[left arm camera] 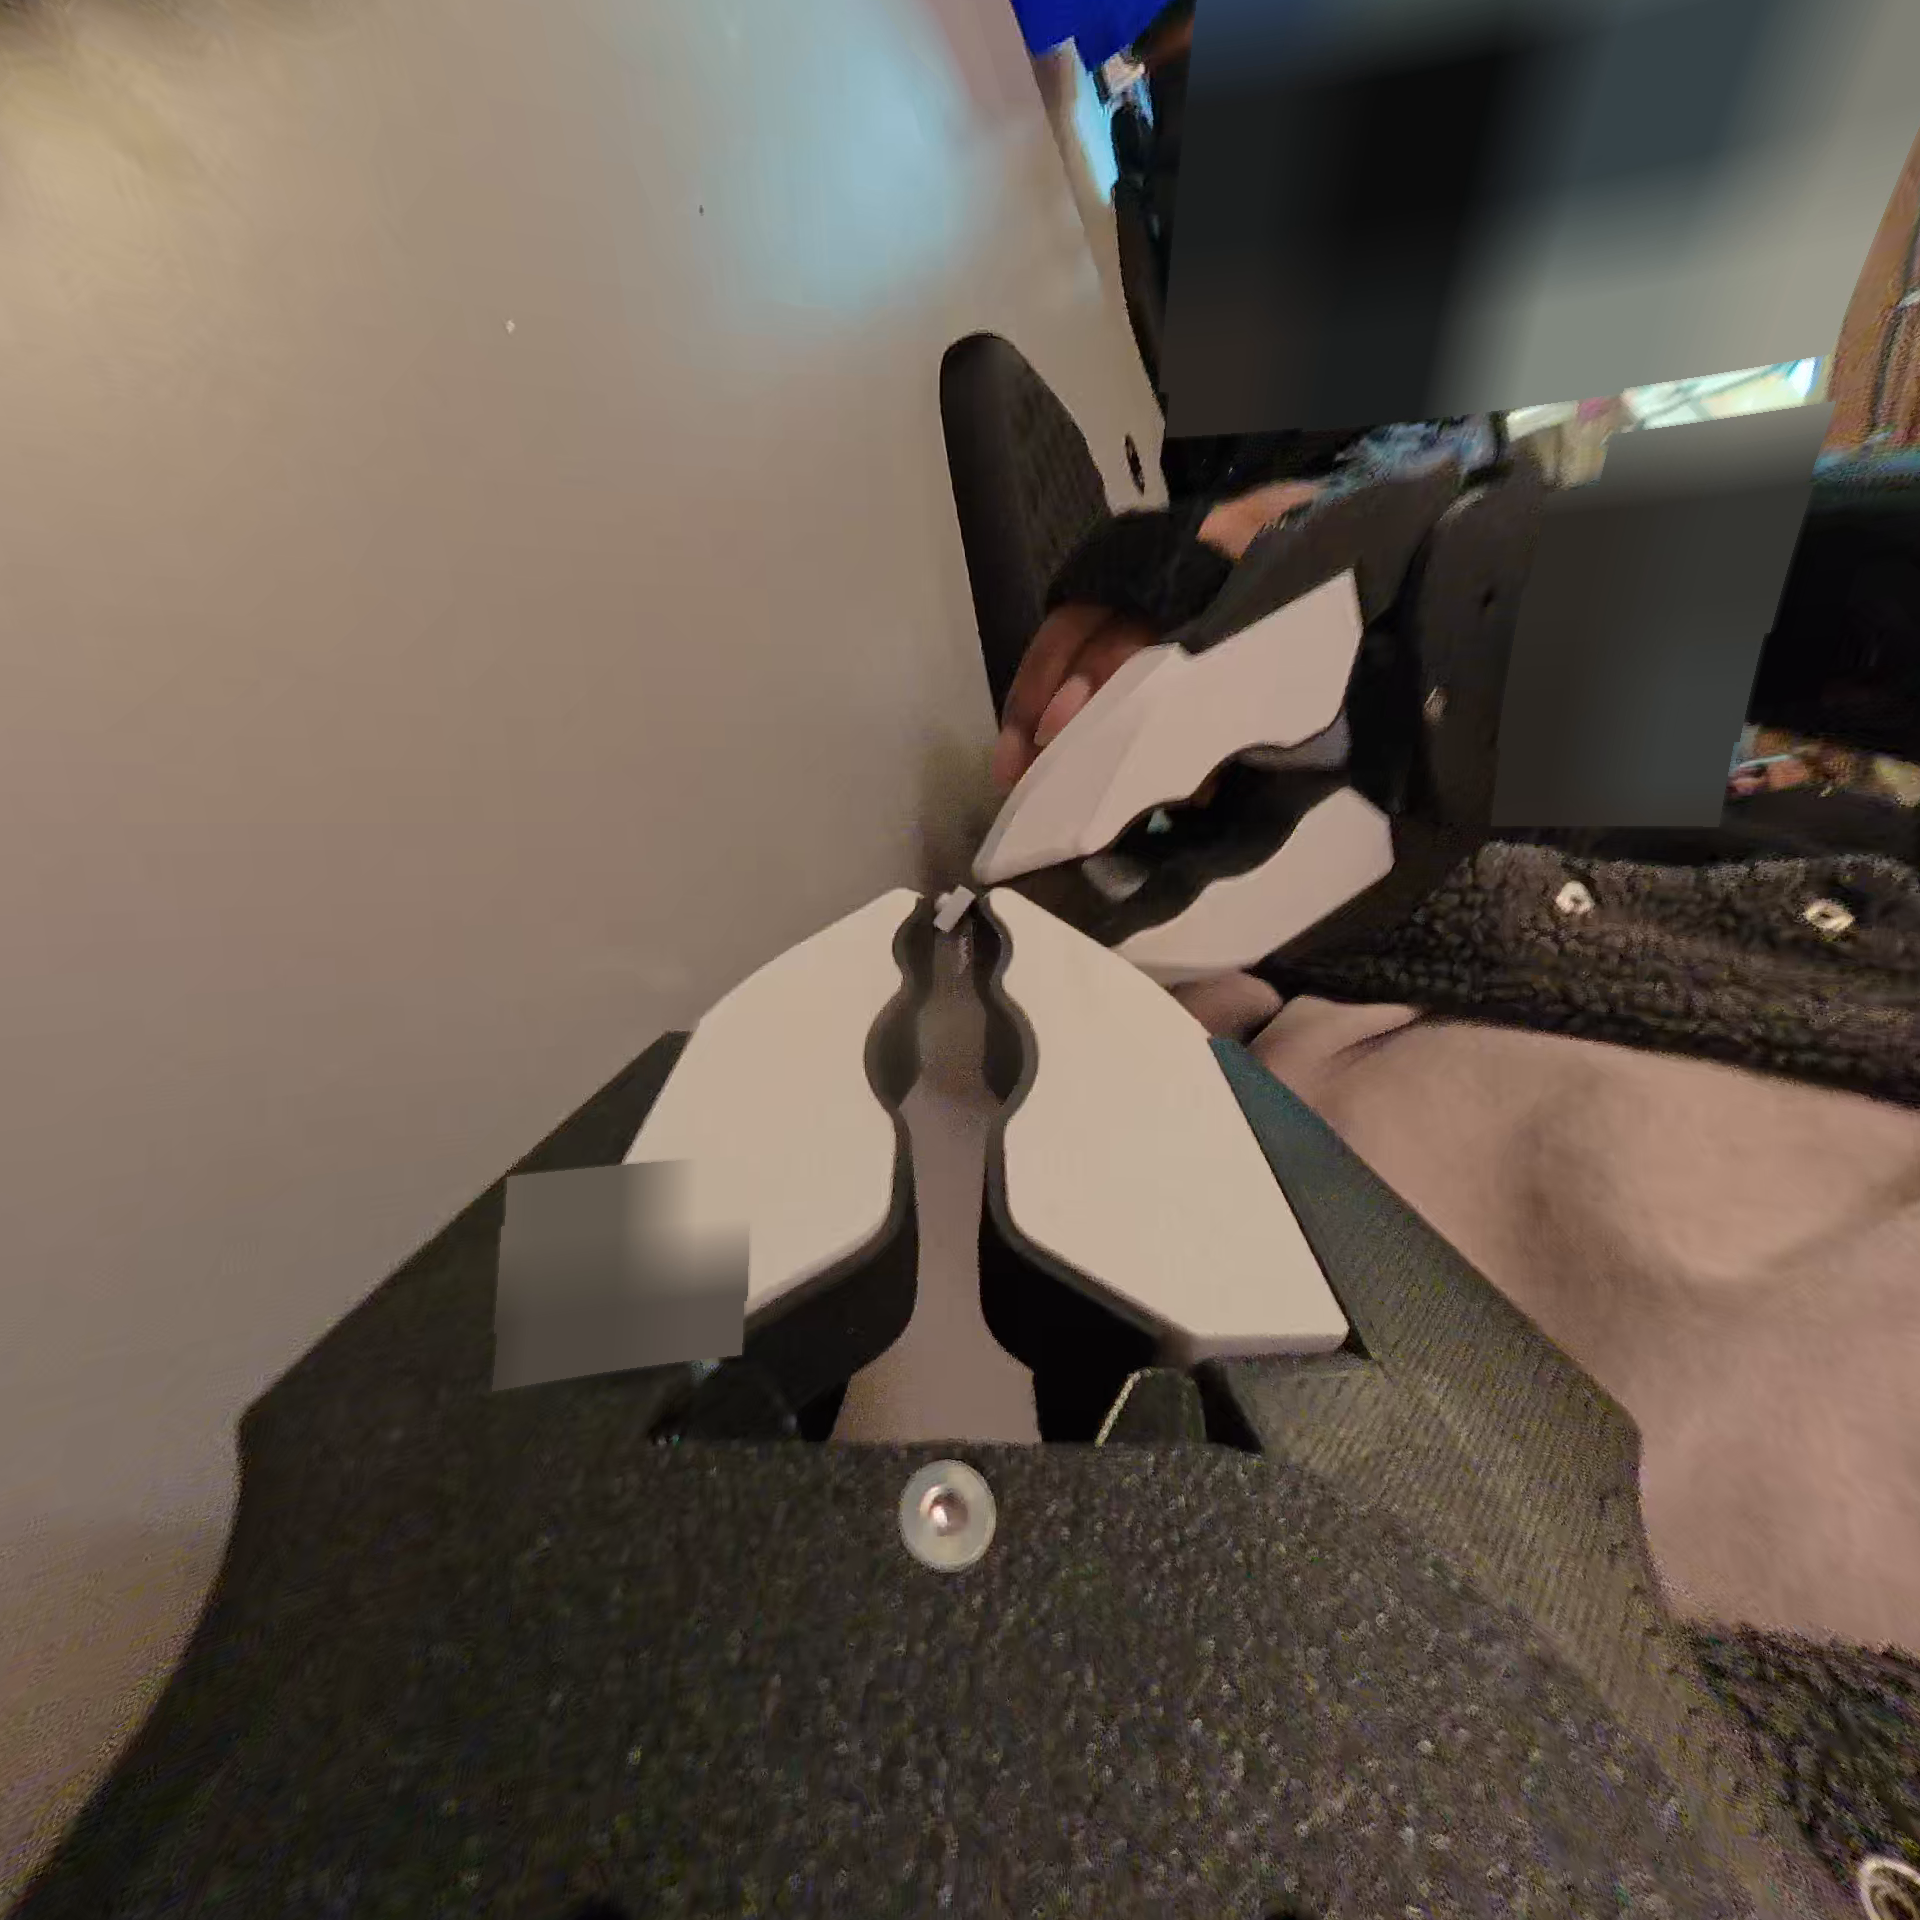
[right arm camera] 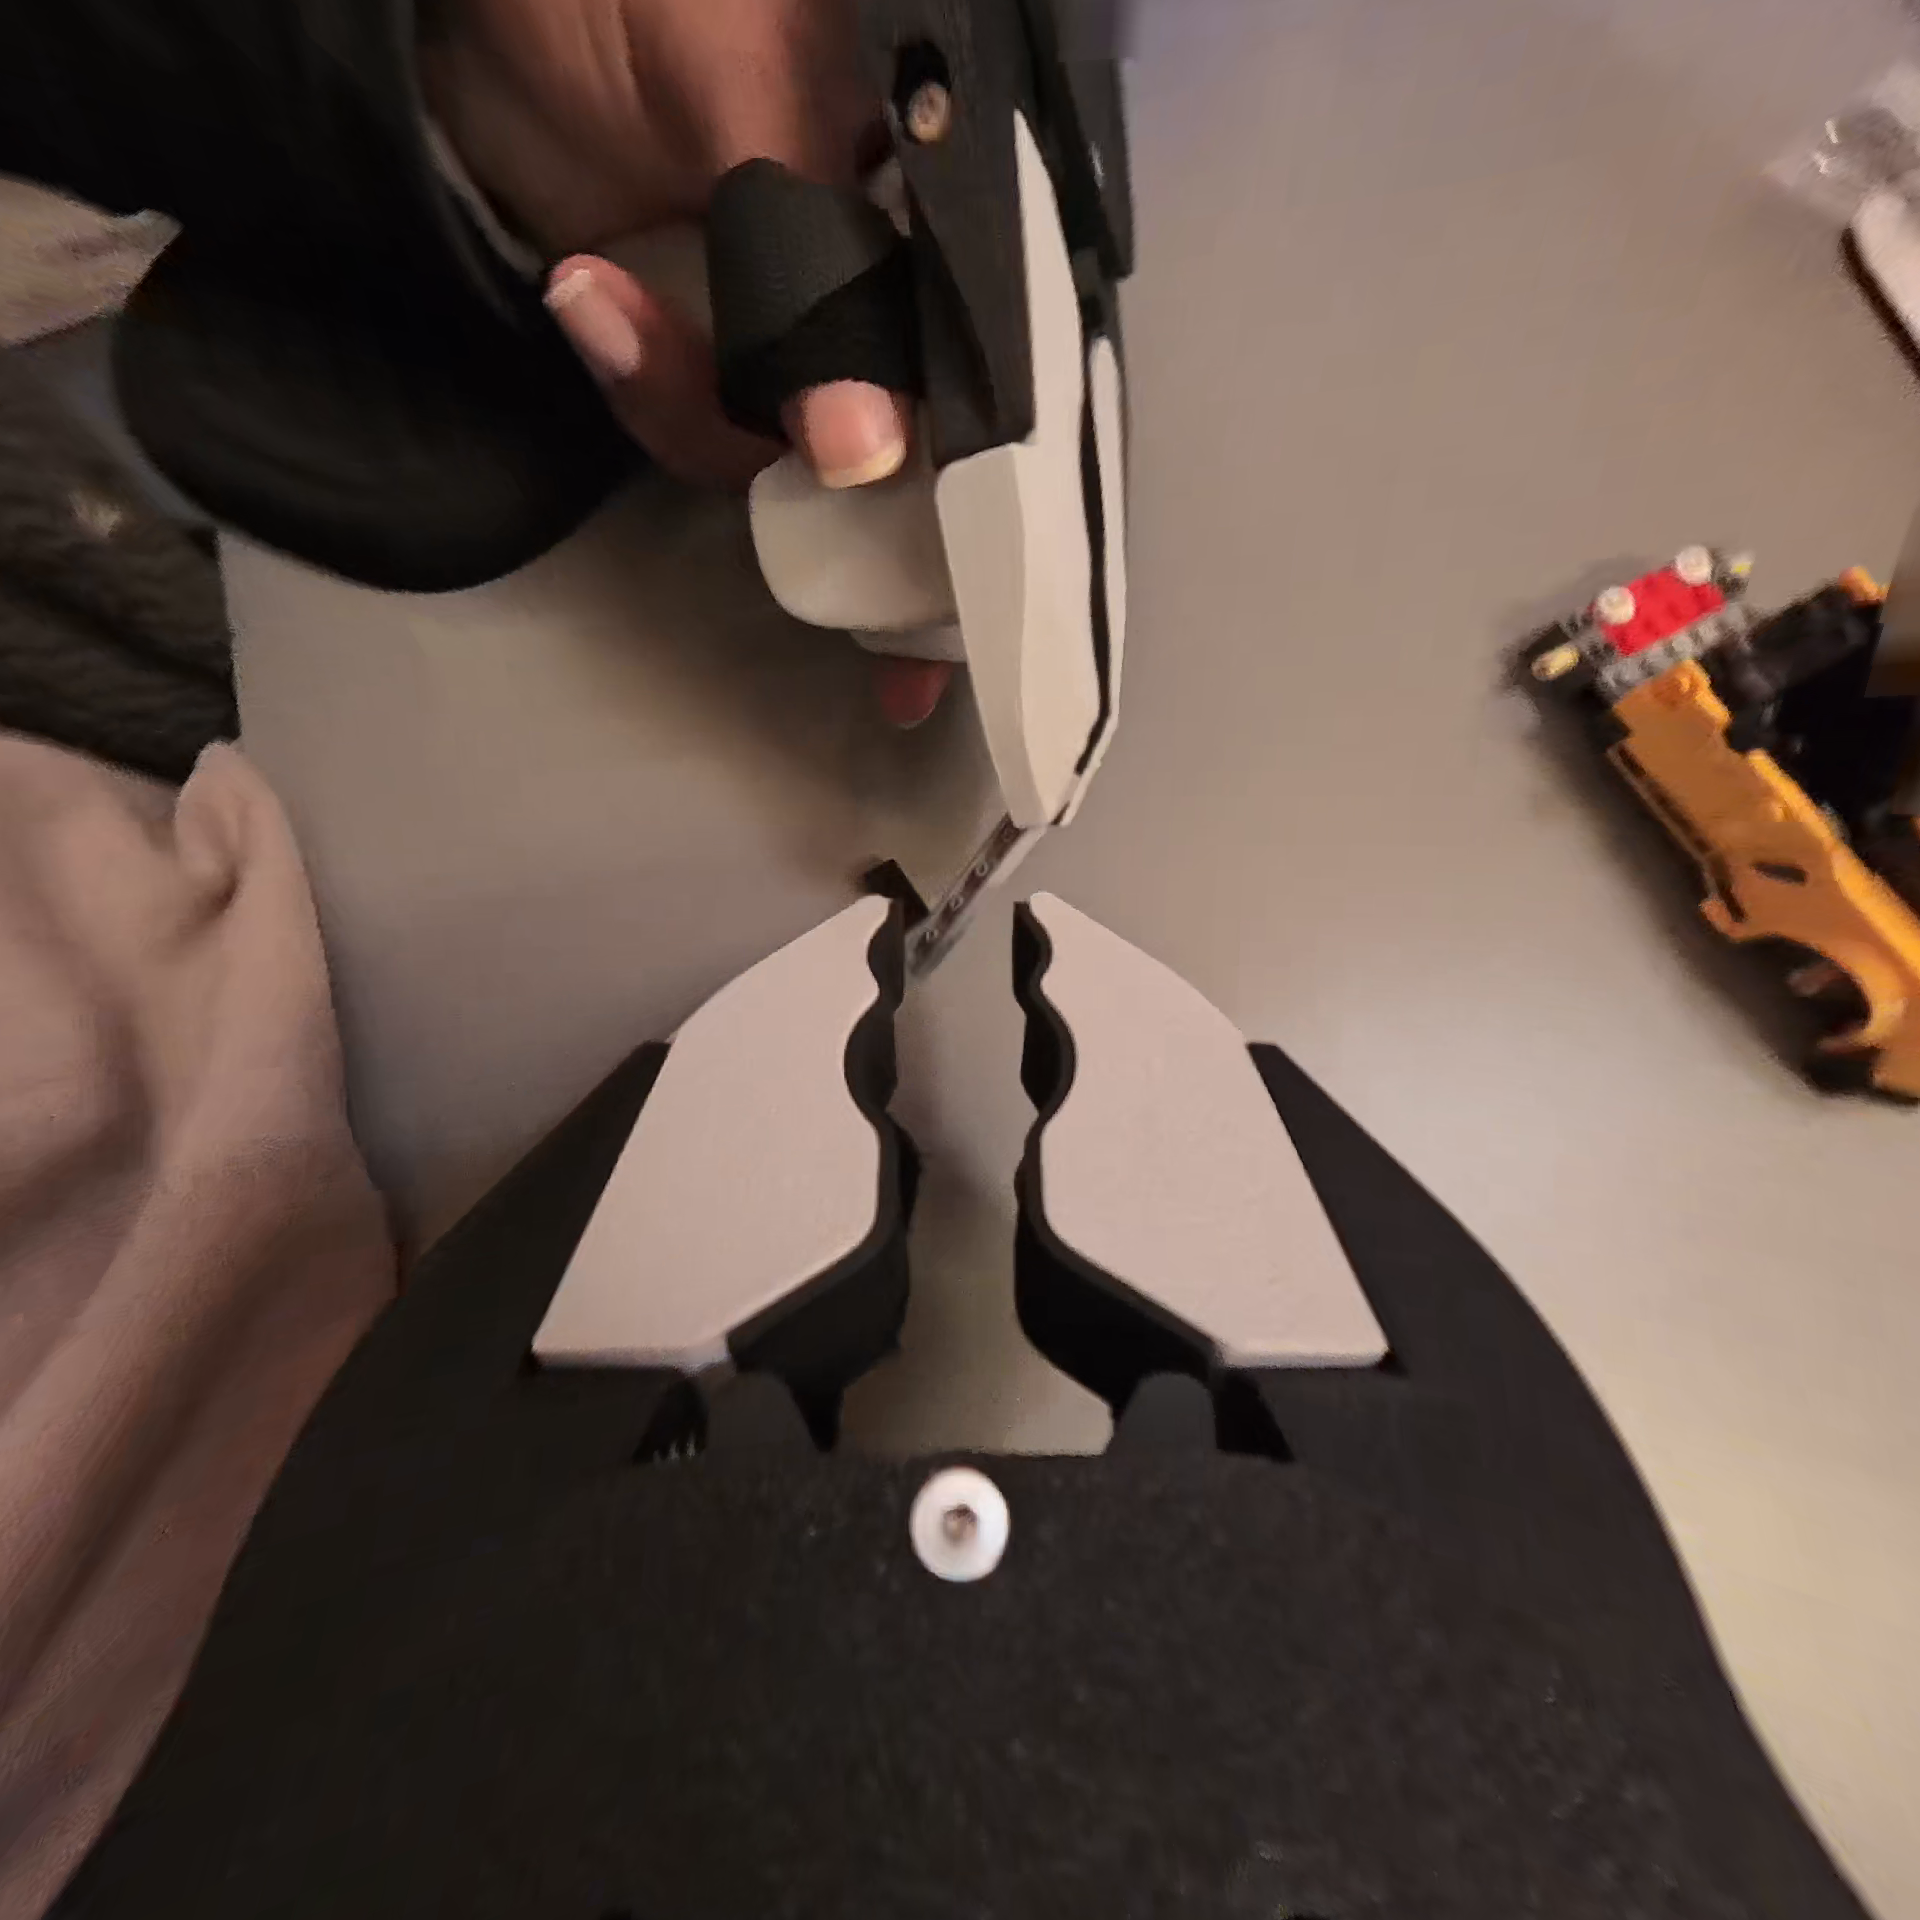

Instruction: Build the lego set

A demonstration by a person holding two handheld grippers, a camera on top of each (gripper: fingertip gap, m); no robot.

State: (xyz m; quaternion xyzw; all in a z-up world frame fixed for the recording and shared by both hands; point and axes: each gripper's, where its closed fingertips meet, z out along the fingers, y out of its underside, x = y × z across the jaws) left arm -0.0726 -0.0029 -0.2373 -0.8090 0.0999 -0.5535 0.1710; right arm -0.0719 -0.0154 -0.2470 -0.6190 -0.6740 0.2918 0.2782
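Build is partly done, judging from the layout. At 9 o'clock in the right wrist view, only cloth and a dark sleeve; no parts there. At centre, the left tool (right arm camera: 1039, 821) comes down from 12 o'clock, its fingers pressed together on a thin grey strip piece (right arm camera: 961, 902) that slants toward 7 o'clock, with a small black piece (right arm camera: 891, 883) just beside the strip's lower end. The right tool (right arm camera: 954, 906) stands parted, holding nothing, its tips flanking that strip; whether they touch it I cannot tell. In the left wrist view the left tool (left arm camera: 956, 906) pinches a small pale bit at its tips. At 3 o'clock on the tabletop (right arm camera: 1351, 416), well apart, lies the orange, black and red model (right arm camera: 1745, 790), partly assembled. At 1 o'clock, a bag (right arm camera: 1860, 156), contents blurred. Remaining: fit the strip, further parts.
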